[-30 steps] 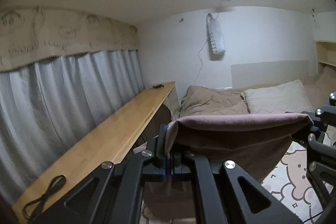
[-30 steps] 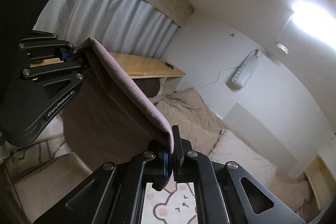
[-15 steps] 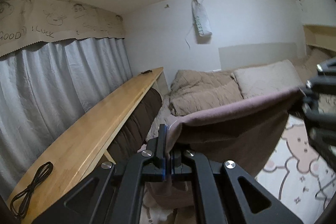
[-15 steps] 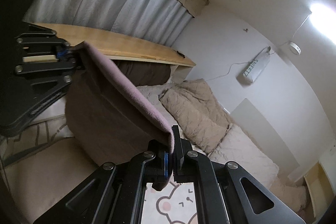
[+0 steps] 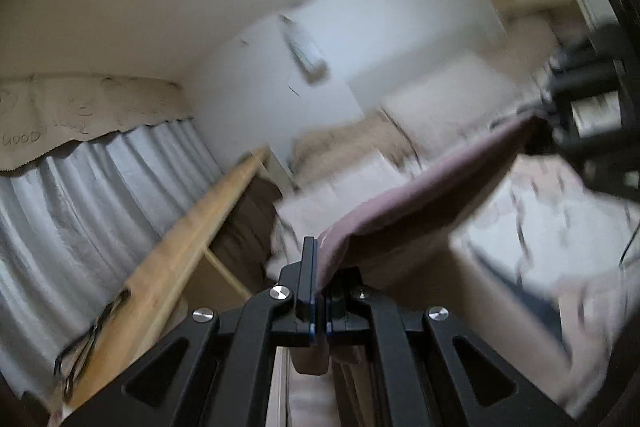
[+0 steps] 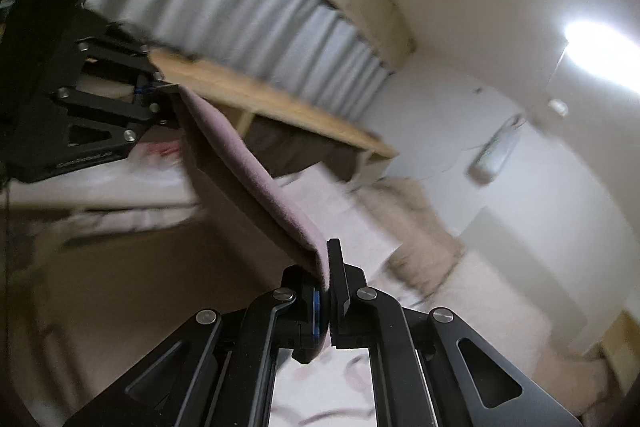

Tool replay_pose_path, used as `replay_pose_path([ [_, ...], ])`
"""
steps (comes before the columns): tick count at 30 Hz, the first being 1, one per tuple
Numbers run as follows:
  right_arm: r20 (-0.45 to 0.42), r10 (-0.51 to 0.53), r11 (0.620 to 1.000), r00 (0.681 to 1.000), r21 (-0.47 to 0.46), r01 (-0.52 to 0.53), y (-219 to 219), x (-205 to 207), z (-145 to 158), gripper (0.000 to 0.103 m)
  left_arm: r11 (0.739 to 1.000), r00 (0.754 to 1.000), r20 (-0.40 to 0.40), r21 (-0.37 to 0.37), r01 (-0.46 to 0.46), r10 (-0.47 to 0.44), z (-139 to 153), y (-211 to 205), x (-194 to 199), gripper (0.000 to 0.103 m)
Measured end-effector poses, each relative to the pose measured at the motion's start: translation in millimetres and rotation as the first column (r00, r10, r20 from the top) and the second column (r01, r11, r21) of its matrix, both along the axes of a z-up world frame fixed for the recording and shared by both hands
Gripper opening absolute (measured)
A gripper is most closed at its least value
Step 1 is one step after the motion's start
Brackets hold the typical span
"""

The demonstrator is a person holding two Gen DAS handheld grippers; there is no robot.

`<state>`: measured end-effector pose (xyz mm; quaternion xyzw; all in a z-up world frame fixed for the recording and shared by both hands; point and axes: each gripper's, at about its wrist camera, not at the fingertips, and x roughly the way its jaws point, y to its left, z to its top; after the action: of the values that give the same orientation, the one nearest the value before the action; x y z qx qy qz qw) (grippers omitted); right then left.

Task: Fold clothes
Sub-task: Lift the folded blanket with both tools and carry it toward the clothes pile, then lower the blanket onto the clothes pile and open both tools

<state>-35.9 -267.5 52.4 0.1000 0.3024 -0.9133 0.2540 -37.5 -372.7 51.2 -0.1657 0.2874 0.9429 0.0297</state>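
Cloth is pinched in both claws: the left claw (image 5: 318, 287) is clamped on one top corner of a single mauve garment (image 5: 420, 191) and the right claw (image 6: 326, 279) on the other corner, so its upper edge runs stretched between them in the air while the rest hangs down over the bed (image 6: 340, 195) with the cartoon-print sheet. The garment looks soft, light and limp, probably a fleece-like fabric, so I judge it should be held by corners or hems. I count one garment, two claws, one long wooden shelf (image 5: 180, 247) beside the grey curtain (image 5: 100, 195).
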Motion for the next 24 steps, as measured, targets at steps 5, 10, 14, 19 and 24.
replay_pose_path([
  [5,0.110,0.063,0.989,0.992,0.124,-0.076,-13,58,-92,0.004,0.994,0.993,0.103,-0.096,-0.044,0.054,-77,-1,37,0.003],
  [10,0.125,0.090,0.958,0.988,0.260,-0.120,-35,88,-154,0.004,0.966,0.988,0.119,-0.249,-0.066,0.098,-124,0,48,0.003],
  [14,0.130,0.095,0.932,0.987,0.336,-0.134,-46,93,-186,0.004,0.944,0.983,0.151,-0.325,-0.049,0.103,-151,-3,47,0.003],
  [19,0.173,0.105,0.894,0.979,0.416,-0.169,-53,89,-217,0.004,0.934,0.971,0.214,-0.357,-0.019,0.101,-186,-9,51,0.003],
  [24,0.184,0.146,0.878,0.972,0.428,-0.213,-49,89,-223,0.004,0.951,0.971,0.208,-0.305,-0.047,0.115,-187,-13,53,0.003],
])
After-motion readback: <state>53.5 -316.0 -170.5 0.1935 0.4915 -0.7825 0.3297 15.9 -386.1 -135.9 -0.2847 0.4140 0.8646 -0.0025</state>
